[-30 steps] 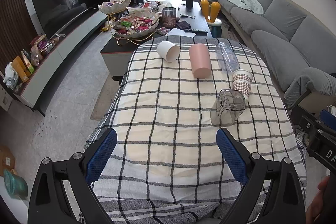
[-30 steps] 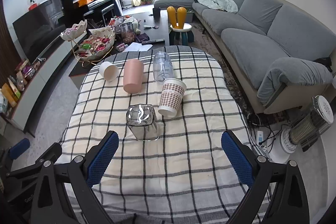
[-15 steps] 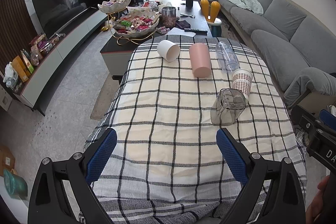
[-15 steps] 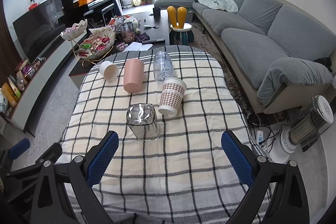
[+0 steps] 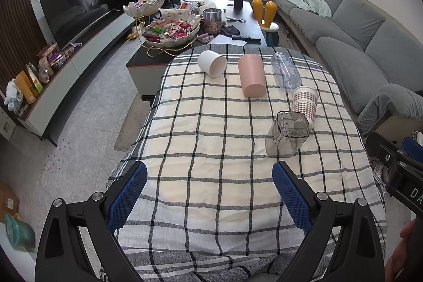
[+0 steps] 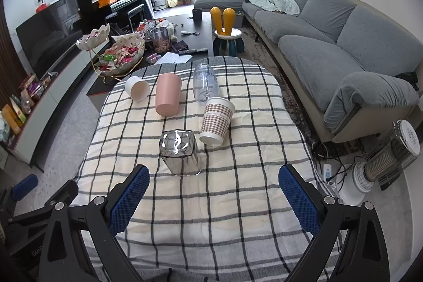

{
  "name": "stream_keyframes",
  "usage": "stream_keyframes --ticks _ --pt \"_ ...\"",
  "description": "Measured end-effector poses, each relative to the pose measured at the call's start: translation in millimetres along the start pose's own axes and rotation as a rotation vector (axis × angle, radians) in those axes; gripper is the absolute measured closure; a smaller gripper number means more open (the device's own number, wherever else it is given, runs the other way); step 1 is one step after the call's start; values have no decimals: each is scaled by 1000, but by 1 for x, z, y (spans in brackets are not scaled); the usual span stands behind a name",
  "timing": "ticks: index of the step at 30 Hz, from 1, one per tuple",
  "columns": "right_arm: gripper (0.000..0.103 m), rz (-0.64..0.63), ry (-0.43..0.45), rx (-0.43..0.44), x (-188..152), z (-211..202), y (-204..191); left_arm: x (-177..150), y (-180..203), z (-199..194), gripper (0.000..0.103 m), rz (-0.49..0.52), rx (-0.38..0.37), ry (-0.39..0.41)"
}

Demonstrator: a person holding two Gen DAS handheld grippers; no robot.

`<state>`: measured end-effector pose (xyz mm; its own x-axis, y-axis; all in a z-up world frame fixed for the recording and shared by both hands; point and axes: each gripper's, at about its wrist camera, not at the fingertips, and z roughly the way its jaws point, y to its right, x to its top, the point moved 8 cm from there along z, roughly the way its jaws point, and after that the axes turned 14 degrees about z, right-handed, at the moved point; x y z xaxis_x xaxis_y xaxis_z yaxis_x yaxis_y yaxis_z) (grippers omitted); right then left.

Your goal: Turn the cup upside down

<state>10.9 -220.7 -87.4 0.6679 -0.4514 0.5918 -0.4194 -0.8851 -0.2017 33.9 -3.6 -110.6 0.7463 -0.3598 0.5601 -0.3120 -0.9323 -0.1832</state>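
Several cups sit on a checked tablecloth [image 5: 211,149] [image 6: 211,189]. A white cup [image 5: 212,63] [image 6: 137,88], a pink cup [image 5: 251,75] [image 6: 168,93] and a clear bottle-like cup [image 5: 285,71] [image 6: 205,82] lie on their sides at the far end. A checked paper cup [image 5: 304,101] [image 6: 217,120] stands upright. A grey clear square cup [image 5: 288,133] [image 6: 179,151] stands upside down nearest me. My left gripper [image 5: 210,188] and right gripper [image 6: 214,192] are both open and empty, over the near half of the table, short of the cups.
A dark coffee table [image 5: 246,15] with snack bowls [image 5: 169,31] stands beyond the table. A grey sofa [image 6: 330,44] runs along the right. A TV bench [image 5: 79,49] is on the left and a heater [image 6: 383,157] on the floor at the right.
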Motion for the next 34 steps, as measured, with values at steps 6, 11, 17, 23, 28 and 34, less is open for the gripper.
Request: stream_keyframes --ticks 6,11,17,23,28,34 --pt "5 0 -1 0 0 0 0 -1 1 -2 6 7 7 8" --pt "5 1 -3 0 0 0 0 0 1 -3 6 10 3 10" --pt "5 1 -2 0 0 0 0 1 4 -3 6 16 -7 7" --pt "5 3 -8 -1 -2 0 -1 0 7 -1 6 17 -17 -3" --pt "5 3 -9 0 -3 1 0 0 6 0 6 12 -14 -7" --pt "5 5 -13 -3 -5 1 0 -1 5 2 5 23 -7 -7"
